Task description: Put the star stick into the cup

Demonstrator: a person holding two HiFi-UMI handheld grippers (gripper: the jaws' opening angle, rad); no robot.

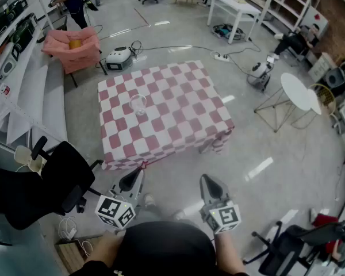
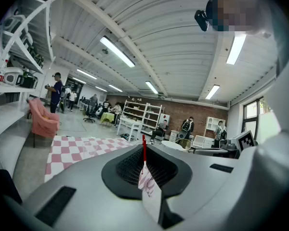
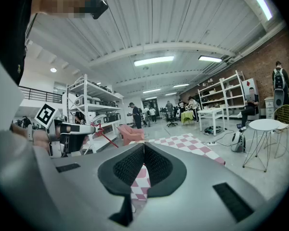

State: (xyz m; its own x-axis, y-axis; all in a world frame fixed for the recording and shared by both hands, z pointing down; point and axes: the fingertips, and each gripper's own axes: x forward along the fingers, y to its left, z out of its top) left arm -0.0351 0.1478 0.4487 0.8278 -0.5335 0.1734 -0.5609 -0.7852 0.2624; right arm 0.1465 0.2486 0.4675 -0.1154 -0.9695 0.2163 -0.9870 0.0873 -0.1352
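Note:
A clear cup [image 1: 138, 104] stands upright on the left half of the red-and-white checkered table [image 1: 178, 105]. My left gripper [image 1: 135, 178] hovers in front of the table's near edge, shut on the star stick [image 2: 144, 151]. The thin red stick pokes up from between the jaws. In the right gripper view the same star stick [image 3: 105, 135] sticks out of the left gripper [image 3: 67, 131] towards the table. My right gripper [image 1: 210, 184] is level with the left one, its jaws [image 3: 143, 147] shut with nothing between them. Both grippers are well short of the cup.
A black office chair [image 1: 43, 183] stands close at my left, and another chair [image 1: 293, 243] is at the lower right. A pink armchair [image 1: 75, 48], a white device [image 1: 119, 57] and floor cables lie beyond the table. A white round side table [image 1: 299, 91] stands at the right.

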